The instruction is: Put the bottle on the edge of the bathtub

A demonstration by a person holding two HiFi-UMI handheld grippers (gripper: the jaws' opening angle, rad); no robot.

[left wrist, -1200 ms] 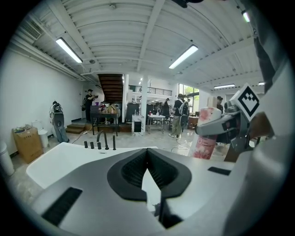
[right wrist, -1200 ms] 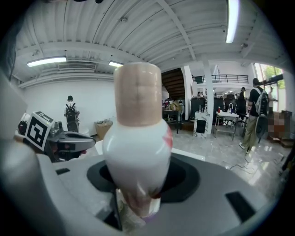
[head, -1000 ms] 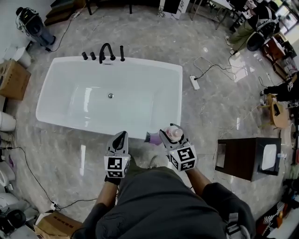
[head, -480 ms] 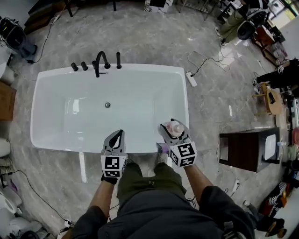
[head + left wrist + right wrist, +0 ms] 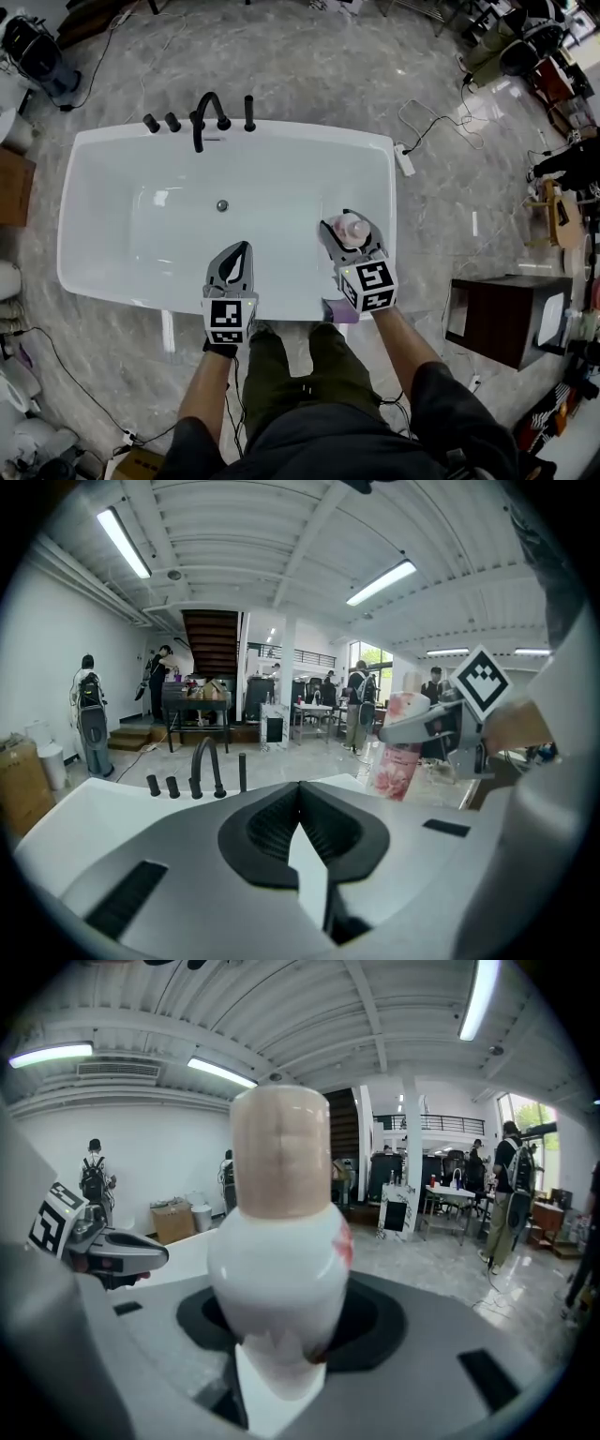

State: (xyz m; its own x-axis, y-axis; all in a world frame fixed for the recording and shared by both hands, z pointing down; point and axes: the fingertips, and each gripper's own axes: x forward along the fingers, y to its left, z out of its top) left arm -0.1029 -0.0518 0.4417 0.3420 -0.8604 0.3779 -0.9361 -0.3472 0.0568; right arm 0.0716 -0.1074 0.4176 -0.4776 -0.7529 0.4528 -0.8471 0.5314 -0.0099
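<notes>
Two grippers hang over a white bathtub (image 5: 94, 187) that stands on a grey marble floor (image 5: 309, 66). The right gripper (image 5: 349, 223) has its jaws clamped on the bottle (image 5: 353, 228), which is white with a pale pink cap and a pink flower print. In the right gripper view (image 5: 281, 1340) the dark pads (image 5: 373, 1327) press on both sides of the bottle's (image 5: 279, 1260) body, below the cap. The bottle is held upright above the inside of the bathtub, toward 4 o'clock of the basin. It is near the right wall, clear of the rim, and rests on nothing.

The left gripper (image 5: 240, 249) hangs at 9 o'clock of the right one, apart from it, over the basin near the 6 o'clock rim. Its jaws are closed, tips touching, with nothing between them, as the left gripper view (image 5: 299, 787) shows. That view also shows the bottle (image 5: 396, 761) at 2 o'clock, upright in the other gripper.

On the 12 o'clock rim stands a black faucet (image 5: 208, 111) with its knobs. The drain (image 5: 222, 204) sits in the basin floor just below it. A power strip (image 5: 405, 159) lies on the floor at 2 o'clock of the bathtub. A dark cabinet (image 5: 502, 319) stands at 4 o'clock, well apart. A purple thing (image 5: 339, 309) shows at the near rim, just under the right gripper's marker cube; what it is cannot be told.
</notes>
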